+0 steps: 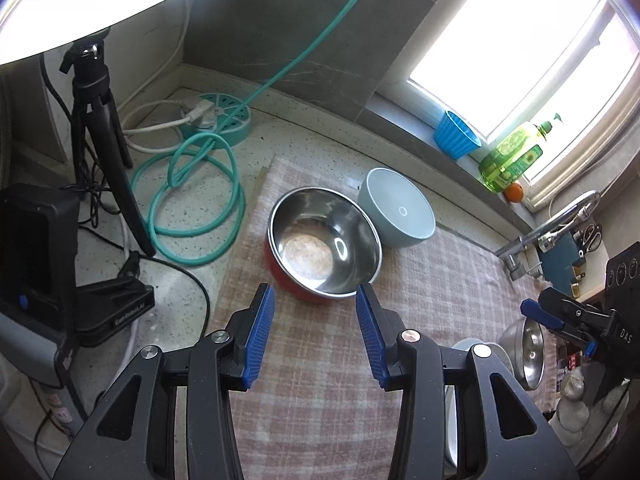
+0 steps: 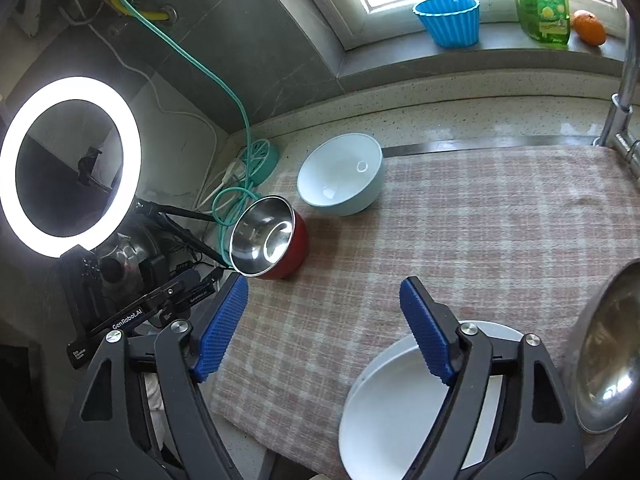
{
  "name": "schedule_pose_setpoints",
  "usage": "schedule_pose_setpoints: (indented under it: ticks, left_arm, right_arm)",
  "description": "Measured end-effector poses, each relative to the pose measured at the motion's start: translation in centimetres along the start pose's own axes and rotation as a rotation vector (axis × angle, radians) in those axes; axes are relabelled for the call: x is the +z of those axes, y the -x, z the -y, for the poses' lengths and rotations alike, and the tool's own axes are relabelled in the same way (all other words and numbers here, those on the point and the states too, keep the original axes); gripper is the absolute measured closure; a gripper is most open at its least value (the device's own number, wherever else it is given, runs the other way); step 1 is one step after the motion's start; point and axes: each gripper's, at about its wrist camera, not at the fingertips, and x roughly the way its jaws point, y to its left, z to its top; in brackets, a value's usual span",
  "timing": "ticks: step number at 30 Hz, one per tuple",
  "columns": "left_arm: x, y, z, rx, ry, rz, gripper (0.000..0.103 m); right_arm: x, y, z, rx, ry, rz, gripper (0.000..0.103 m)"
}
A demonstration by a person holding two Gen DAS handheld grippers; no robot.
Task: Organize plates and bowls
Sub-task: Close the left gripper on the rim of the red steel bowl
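Note:
In the left wrist view a steel bowl with a red outside [image 1: 320,240] stands on the checked cloth [image 1: 320,380], touching a light blue bowl [image 1: 396,208] behind it. My left gripper [image 1: 314,289] is open and holds nothing, its tips just short of the red bowl's near rim. My right gripper [image 2: 324,282] is open over bare cloth with nothing between its pads. A white plate [image 2: 400,400] lies under its right finger, and a plain steel bowl [image 2: 608,352] sits outside that finger. The red bowl [image 2: 268,240] and the blue bowl [image 2: 340,176] lie farther ahead.
A ring light [image 2: 70,168] on a black tripod [image 1: 104,136], a coiled teal hose [image 1: 192,200], a round power strip [image 1: 224,116] and black equipment [image 1: 40,260] crowd the left counter. On the windowsill are a blue cup [image 2: 452,20], a green bottle [image 2: 542,0] and an orange [image 2: 588,28]. The faucet [image 2: 624,92] is at right.

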Motion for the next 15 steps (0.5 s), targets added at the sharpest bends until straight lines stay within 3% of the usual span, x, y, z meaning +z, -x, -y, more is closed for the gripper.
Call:
schedule_pose_setpoints:
  ticks: [10, 15]
  left_arm:
    - [2.5, -4.0, -2.6, 0.005, 0.086, -0.064, 0.062]
    - [3.1, -5.2, -3.0, -0.005, 0.114, -0.091, 0.062]
  right_arm:
    - [2.5, -8.8, -0.7, 0.021, -0.023, -0.13, 0.051]
    - [2.8, -11.1, -0.9, 0.034, -0.042, -0.16, 0.054]
